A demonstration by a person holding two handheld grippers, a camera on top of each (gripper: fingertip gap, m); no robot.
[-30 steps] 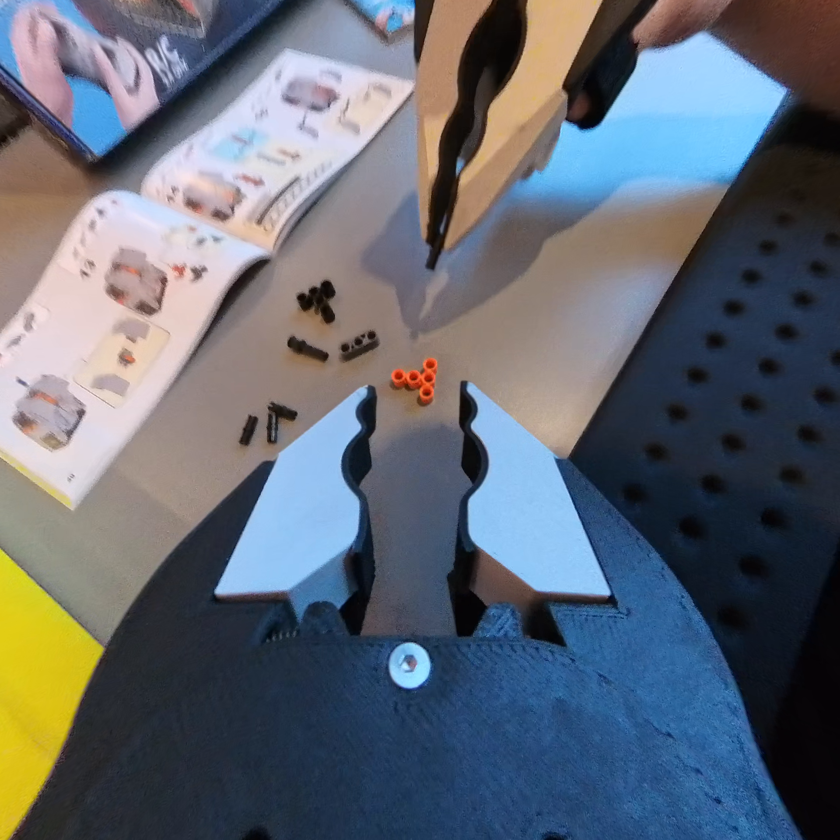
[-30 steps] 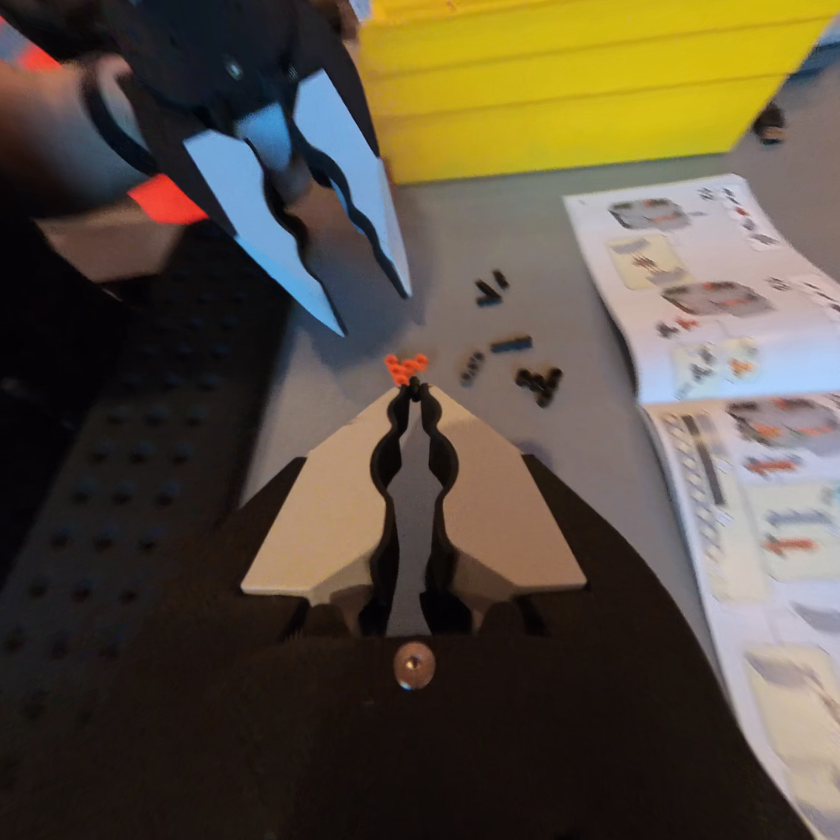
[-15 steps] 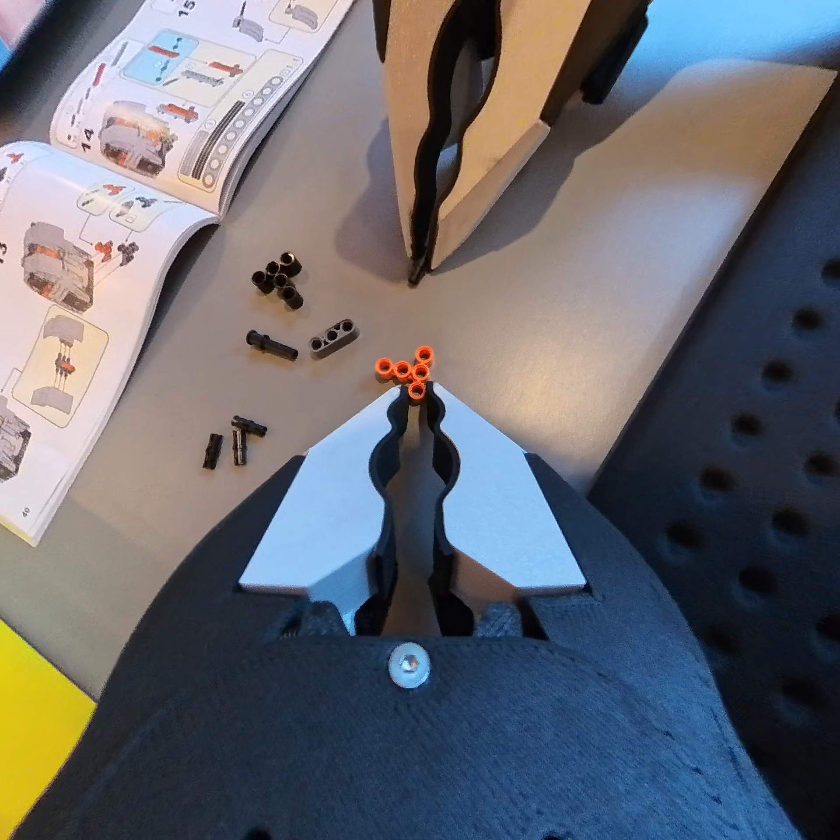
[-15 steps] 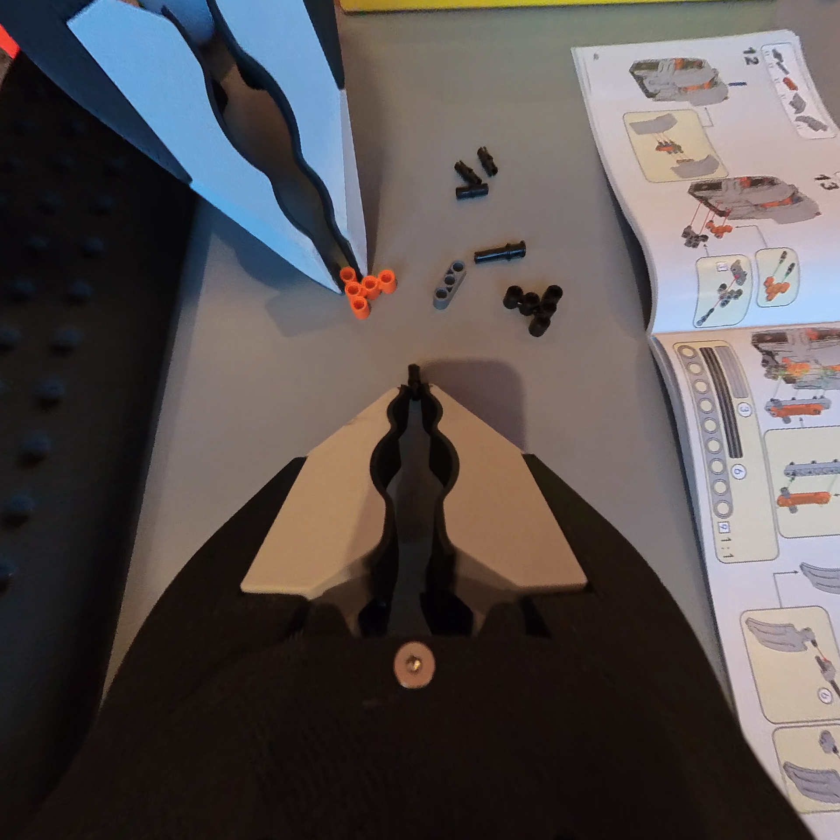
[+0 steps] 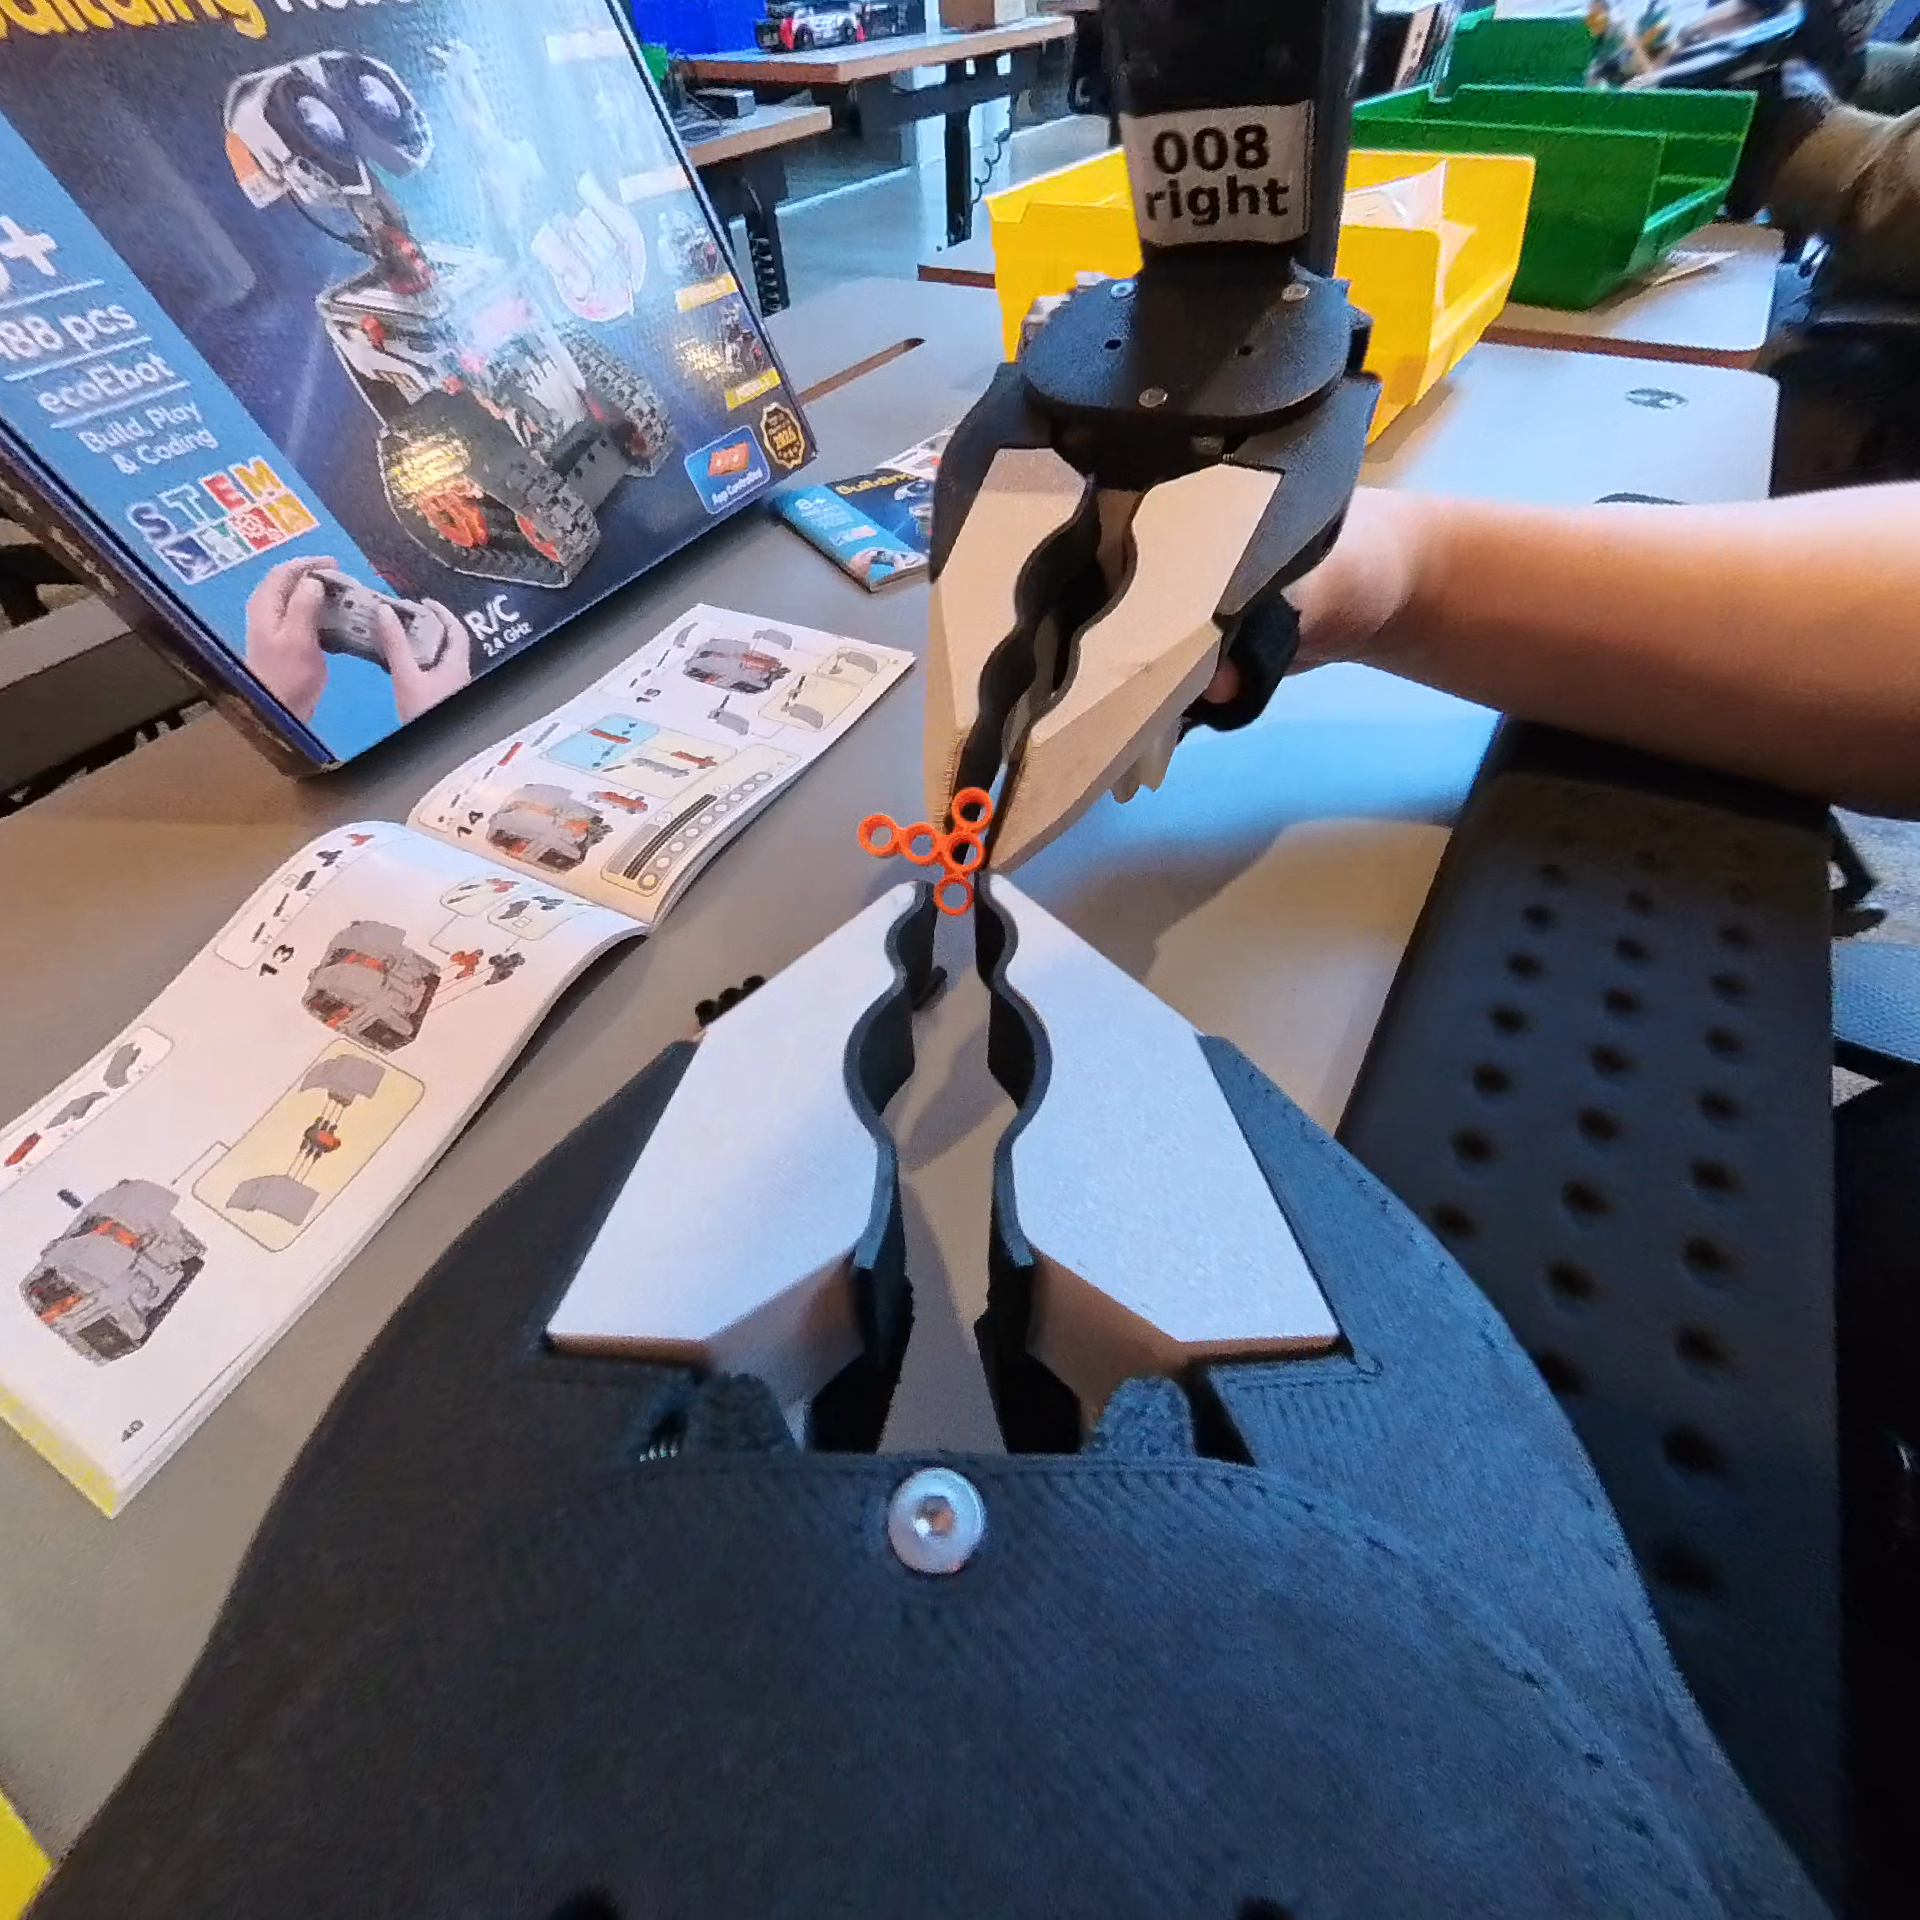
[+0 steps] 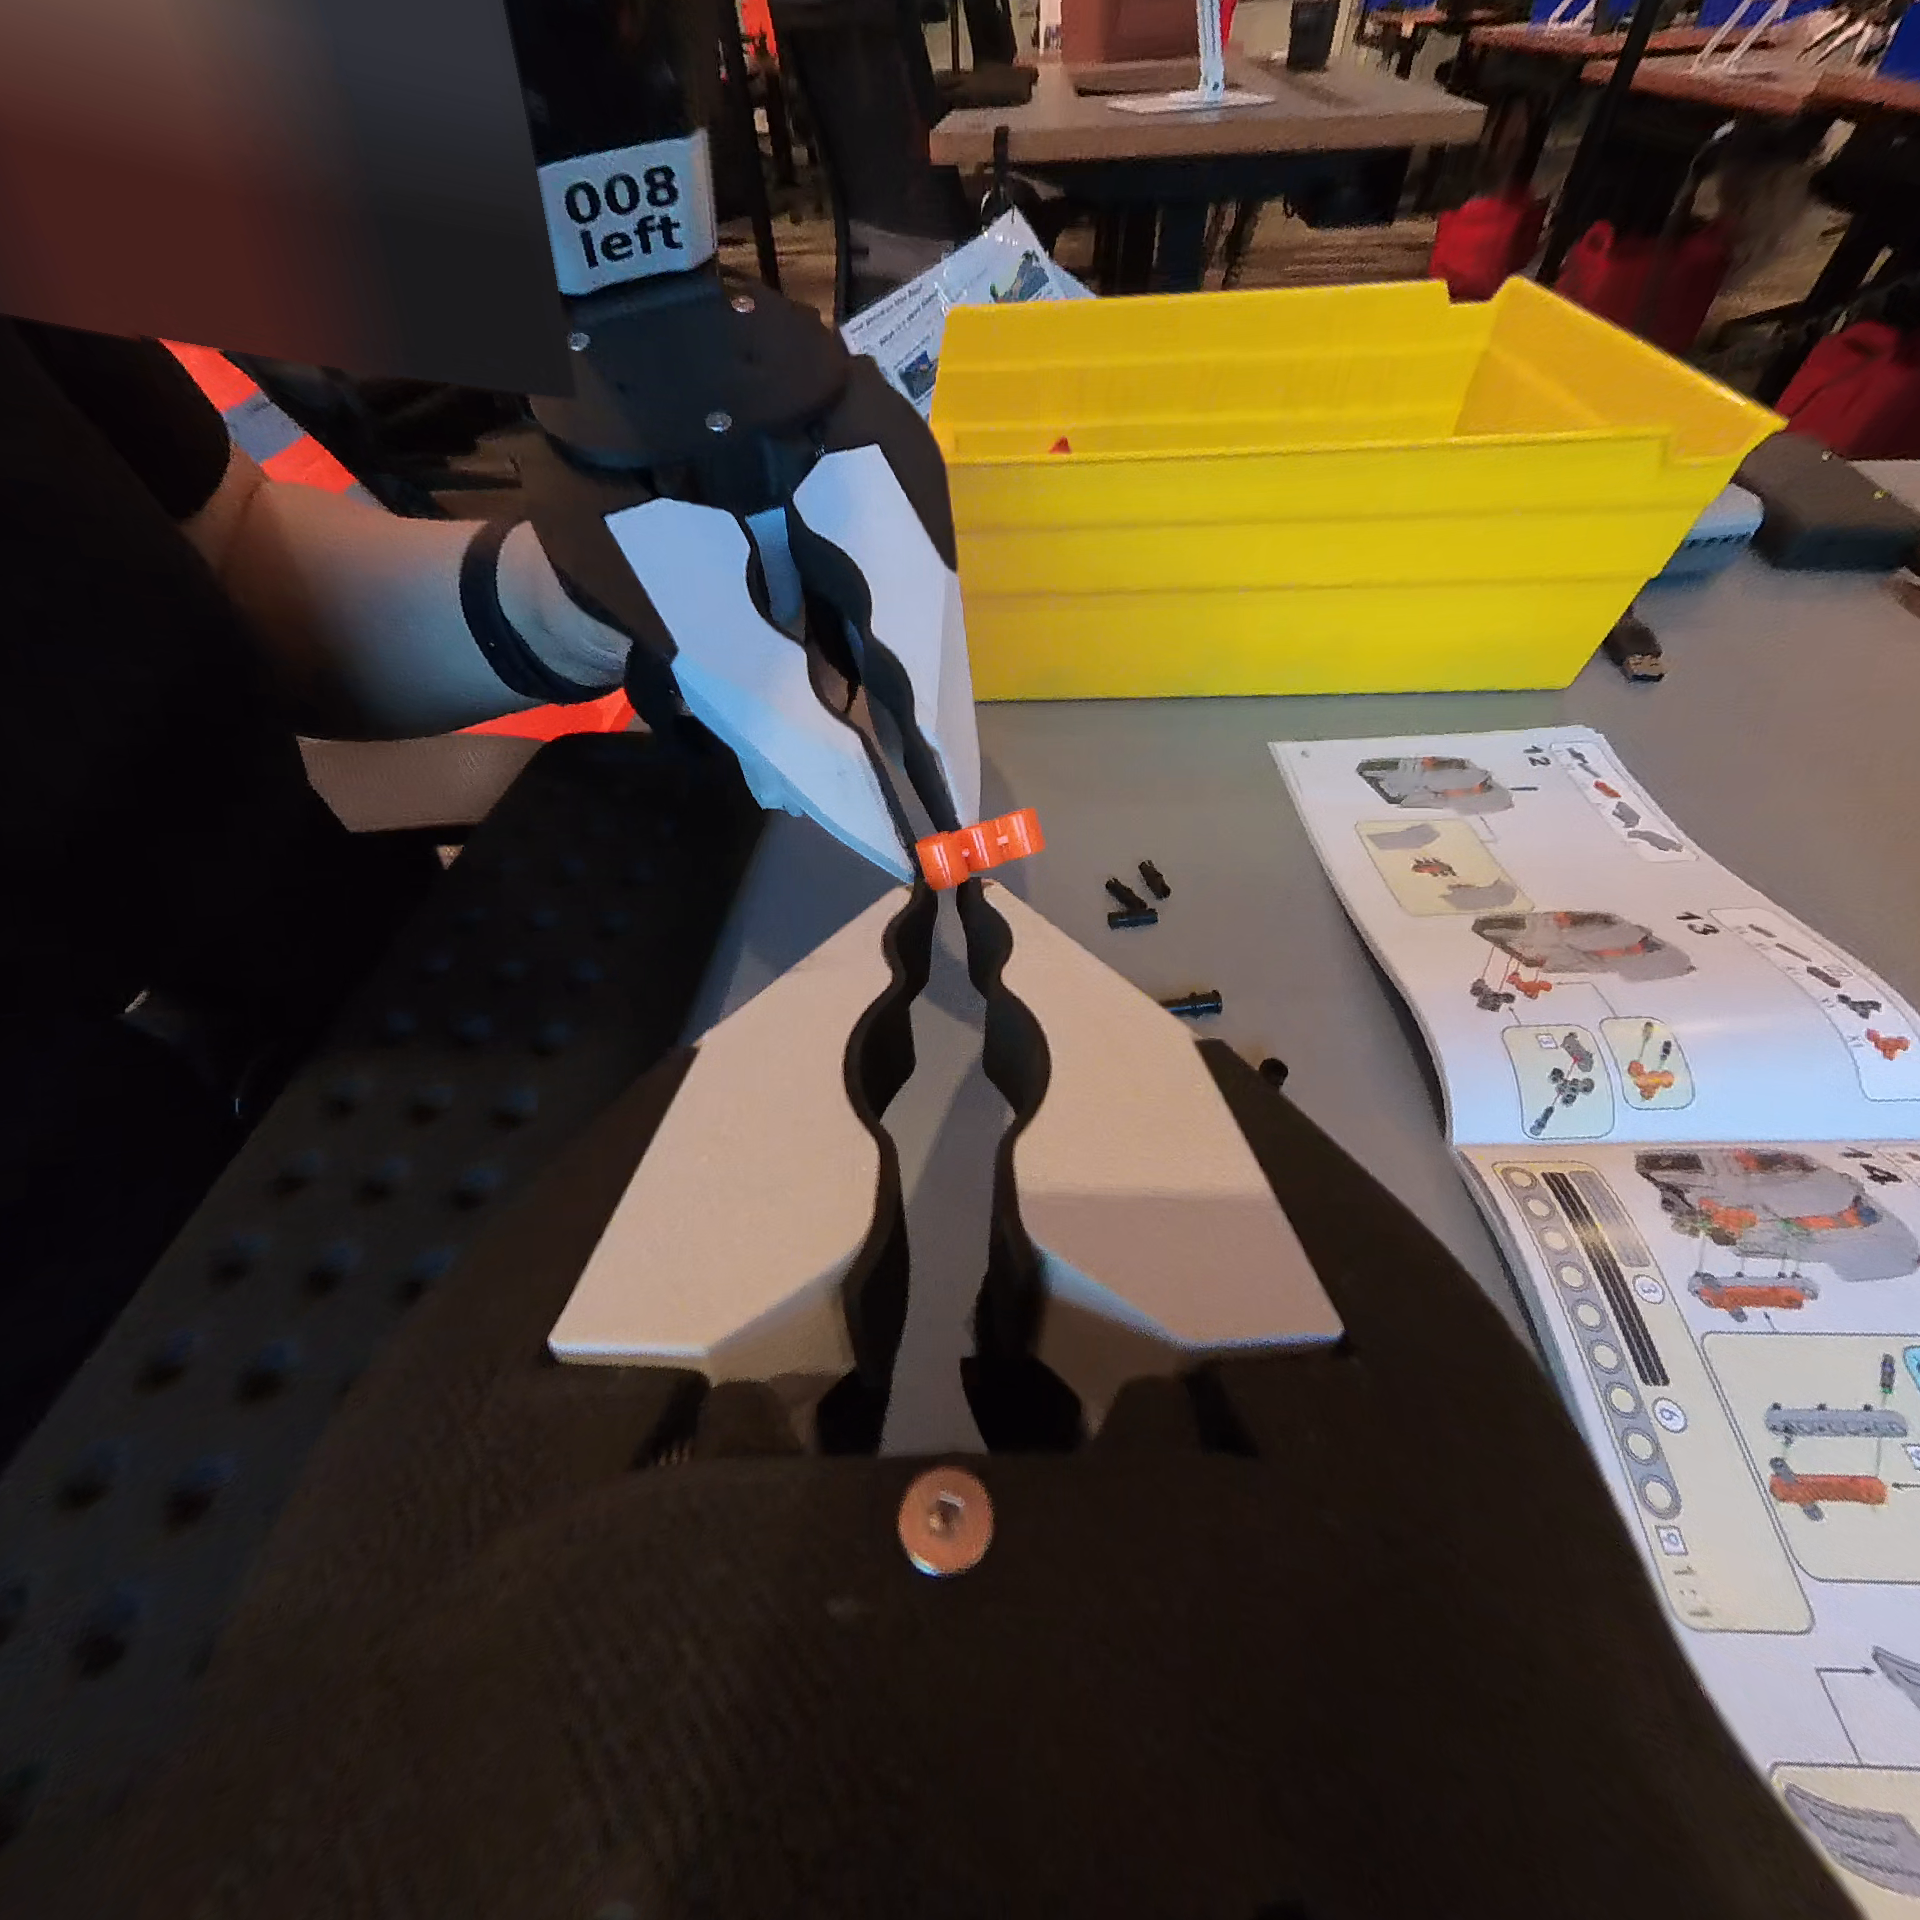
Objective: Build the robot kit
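My left gripper (image 5: pixel 951 906) is shut on the lowest ring of a small orange T-shaped piece with round holes (image 5: pixel 925 844) and holds it in the air above the grey table (image 5: pixel 1247 935). My right gripper (image 5: pixel 982 828) comes down from above, and its tips touch the piece's upper ring. In the right wrist view the orange piece (image 6: pixel 979 845) sits just past my right gripper (image 6: pixel 945 902), held by the left gripper (image 6: pixel 925 868). The right jaws are nearly closed on a small black pin, which is mostly hidden behind the orange piece.
An open instruction booklet (image 5: pixel 416 987) (image 6: pixel 1610 987) lies on the table. Loose black pins (image 6: pixel 1132 899) lie beside it. A toy box (image 5: pixel 312 364) leans at the back left. A yellow bin (image 6: pixel 1299 499) and a green bin (image 5: pixel 1610 156) stand behind. A black perforated mat (image 5: pixel 1610 1091) lies beside the table. The grippers are tip to tip, or close to it.
My left gripper closed on the orange piece and lifted it off the table. Both grippers rose and tilted toward level, and my right gripper's tips came up against the piece.
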